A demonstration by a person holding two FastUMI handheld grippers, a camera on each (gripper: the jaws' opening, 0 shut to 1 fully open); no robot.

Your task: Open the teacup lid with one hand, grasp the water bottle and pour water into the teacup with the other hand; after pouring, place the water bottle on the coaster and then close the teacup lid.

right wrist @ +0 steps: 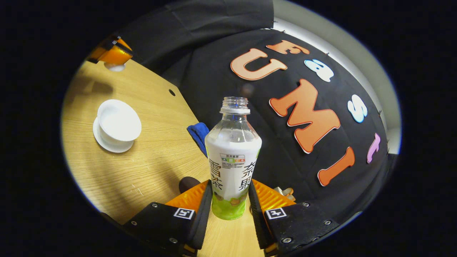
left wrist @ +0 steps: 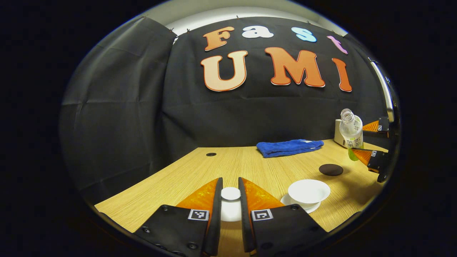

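The right claw [right wrist: 228, 200] has both fingers pressed against the lower part of the water bottle [right wrist: 232, 160], which stands upright between them, uncapped. The bottle is clear at the neck and shoulder, wrapped below in a white sleeve that turns green at the base, with large dark characters down each side and a small coloured grade strip between them; the print is too small to make out further. In the left gripper view the same bottle [left wrist: 351, 134] is at the far right of the bench [left wrist: 250, 164], held by that claw [left wrist: 364, 141] above the surface. The left claw [left wrist: 230, 200] is narrowed to a slim gap with the white teacup lid [left wrist: 230, 193] sitting between its fingers; the fingers seem to press on the knob, though contact on both sides is hard to confirm. Just to the right of it stands the open white teacup [left wrist: 309, 192] on its white saucer [left wrist: 312, 208], the bowl wide and shallow. Beyond the cup lies the dark round coaster [left wrist: 331, 169], apart from the bottle. A folded blue towel [left wrist: 290, 147] rests near the back edge of the bench, and a pale box [left wrist: 338, 134] stands behind the bottle. Each claw carries small square black-and-white markers.
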